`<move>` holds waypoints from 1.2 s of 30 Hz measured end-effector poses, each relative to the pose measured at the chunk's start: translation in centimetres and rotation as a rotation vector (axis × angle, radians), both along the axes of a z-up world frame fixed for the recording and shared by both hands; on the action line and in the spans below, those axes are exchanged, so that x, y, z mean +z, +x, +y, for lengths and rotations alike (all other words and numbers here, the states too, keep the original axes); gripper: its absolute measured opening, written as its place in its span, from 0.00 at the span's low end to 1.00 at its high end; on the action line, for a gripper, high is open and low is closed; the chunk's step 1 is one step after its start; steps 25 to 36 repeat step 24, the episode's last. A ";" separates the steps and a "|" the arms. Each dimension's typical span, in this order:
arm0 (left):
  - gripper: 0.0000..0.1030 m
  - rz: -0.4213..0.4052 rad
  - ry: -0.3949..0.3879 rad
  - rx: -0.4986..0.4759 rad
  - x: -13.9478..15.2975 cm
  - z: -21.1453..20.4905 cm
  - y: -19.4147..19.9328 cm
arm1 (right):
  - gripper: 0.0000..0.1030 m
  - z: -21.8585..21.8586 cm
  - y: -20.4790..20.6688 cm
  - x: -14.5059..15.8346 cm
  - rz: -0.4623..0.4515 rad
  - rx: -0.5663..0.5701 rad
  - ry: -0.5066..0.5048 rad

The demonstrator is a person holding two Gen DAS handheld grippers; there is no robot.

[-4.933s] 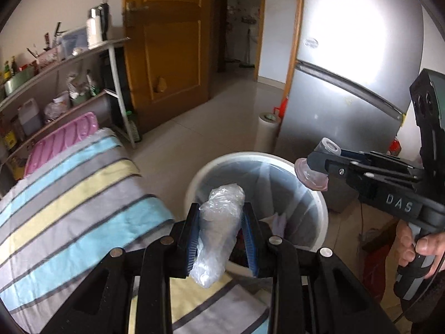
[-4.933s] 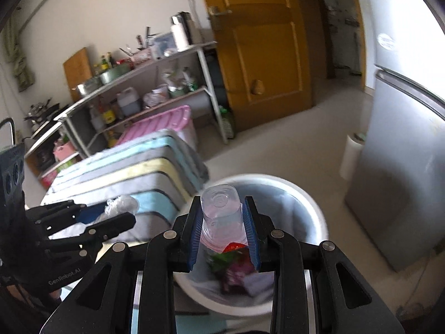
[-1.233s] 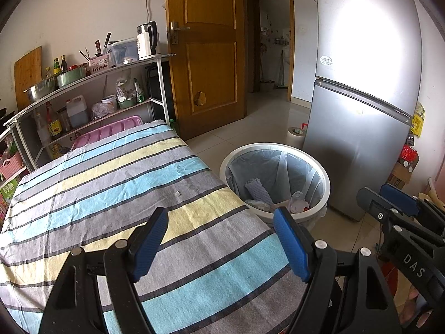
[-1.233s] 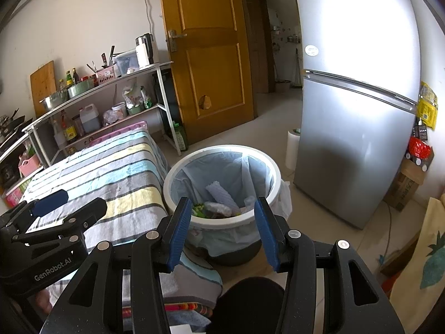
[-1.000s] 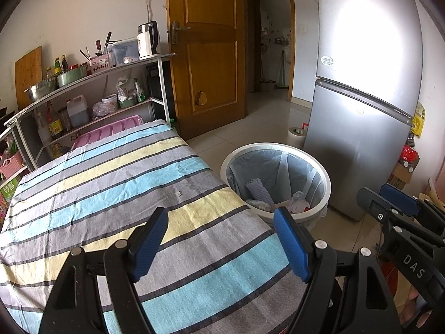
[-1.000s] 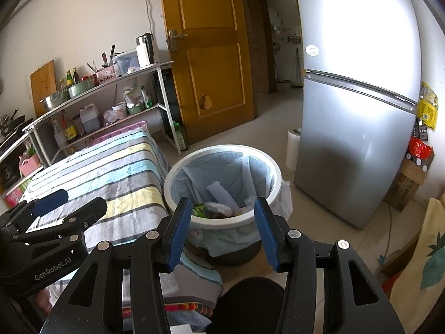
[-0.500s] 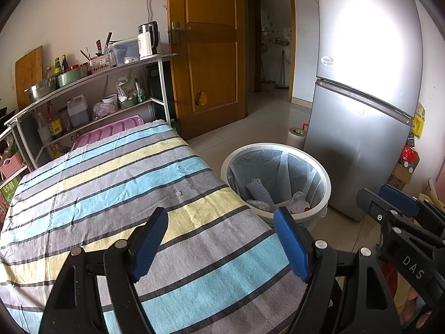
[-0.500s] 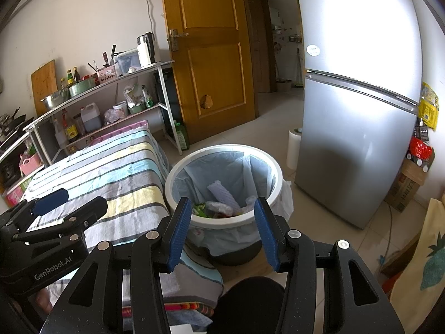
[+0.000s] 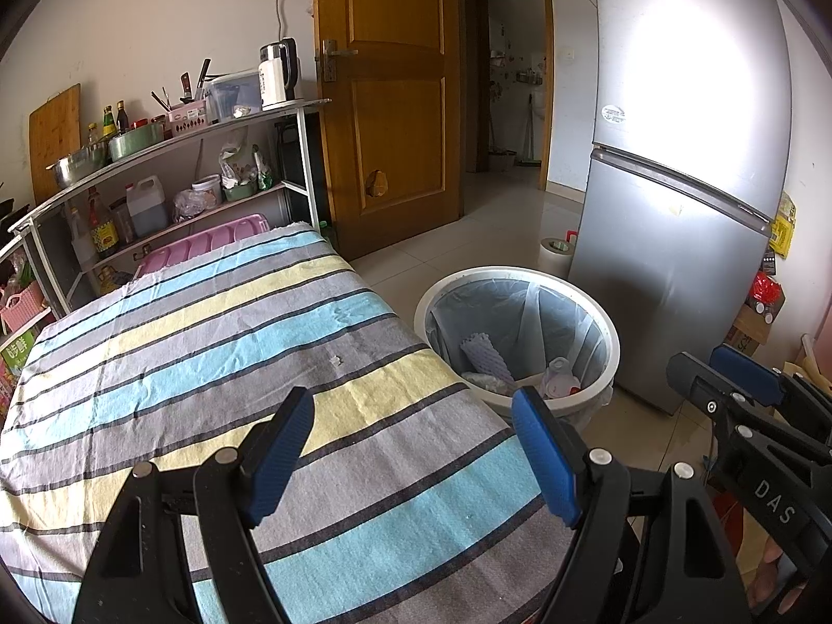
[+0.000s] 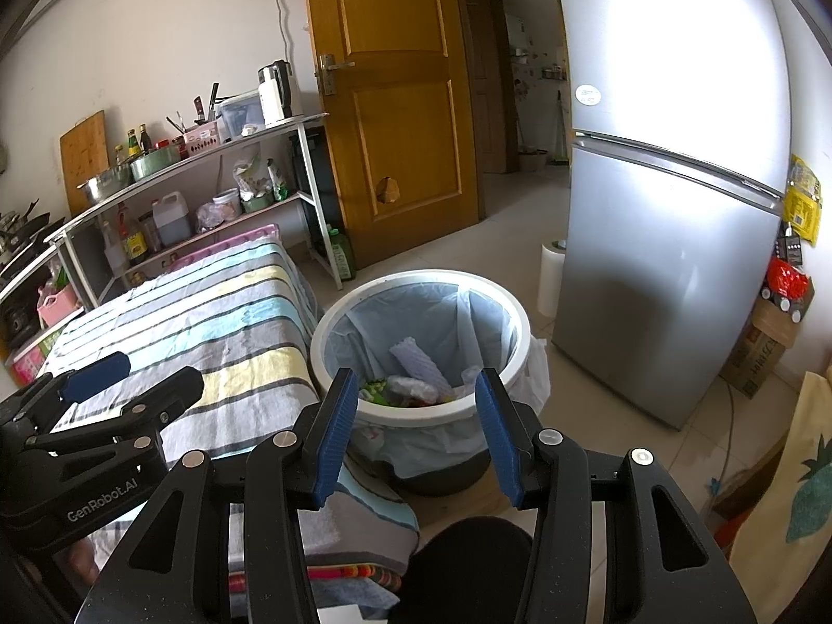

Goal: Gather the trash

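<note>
I am holding my left tool (image 9: 413, 447) wide apart and bare over the near edge of the striped desk (image 9: 208, 343). My right tool (image 10: 416, 431) is also gaping wide, gripping nothing, and is hovering beyond the desk's right edge, facing the bin (image 10: 421, 281). The bin is standing on the floor just beside the desk's right edge, between the desk and the fridge (image 10: 671, 208). The trash (image 10: 416, 364) is lying at the bottom of the bin's liner: a pale ridged piece leaning up, with clear plastic and green and red scraps around it. A tiny crumb (image 9: 336, 360) is sitting on the cloth near the desk's right edge. A shelf (image 9: 171, 140) is standing past the far edge.
</note>
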State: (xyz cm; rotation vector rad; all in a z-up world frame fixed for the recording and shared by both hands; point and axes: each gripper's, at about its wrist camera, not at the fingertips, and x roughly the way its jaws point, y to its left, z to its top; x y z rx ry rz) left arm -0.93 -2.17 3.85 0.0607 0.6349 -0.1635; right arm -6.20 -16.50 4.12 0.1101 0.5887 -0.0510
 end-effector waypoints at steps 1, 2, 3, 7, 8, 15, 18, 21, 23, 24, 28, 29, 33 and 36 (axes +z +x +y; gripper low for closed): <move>0.78 0.000 0.001 0.000 0.0 0.0 -0.1 | 0.47 -0.1 0.0 0.1 0.001 0.000 -0.001; 0.78 0.000 0.000 0.000 0.0 0.0 0.0 | 0.47 0.0 0.0 0.0 0.001 0.000 0.000; 0.78 -0.001 -0.001 0.001 0.0 0.0 0.0 | 0.47 0.0 0.0 0.1 0.001 -0.001 0.000; 0.78 -0.004 0.000 0.001 0.1 0.1 -0.1 | 0.47 0.0 0.0 0.0 0.000 0.000 -0.001; 0.78 -0.002 0.001 0.001 0.0 0.1 -0.1 | 0.47 0.0 0.0 0.0 0.000 0.000 -0.002; 0.78 0.000 0.000 -0.001 0.1 0.0 -0.1 | 0.47 0.0 0.0 0.1 0.000 0.001 -0.001; 0.78 0.001 -0.001 -0.001 0.1 0.0 -0.1 | 0.47 0.0 0.0 0.1 0.000 0.001 -0.002; 0.78 0.000 0.000 -0.001 0.1 0.0 -0.1 | 0.47 0.0 0.0 0.1 0.000 0.001 -0.001; 0.78 0.000 0.000 -0.002 0.1 0.0 -0.1 | 0.47 0.0 0.0 0.1 0.001 0.001 -0.002; 0.78 0.001 -0.001 -0.003 0.1 0.0 -0.1 | 0.47 0.1 -0.1 0.1 0.001 0.001 -0.002; 0.78 0.001 -0.001 -0.003 0.1 0.0 -0.1 | 0.47 0.1 -0.1 0.1 0.001 0.001 -0.002; 0.78 0.001 -0.001 -0.003 0.1 0.0 -0.1 | 0.47 0.1 -0.1 0.1 0.001 0.001 -0.002; 0.78 0.001 -0.001 -0.003 0.1 0.0 -0.1 | 0.47 0.1 -0.1 0.1 0.001 0.001 -0.002; 0.78 0.001 -0.001 -0.003 0.1 0.0 -0.1 | 0.47 0.1 -0.1 0.1 0.001 0.001 -0.002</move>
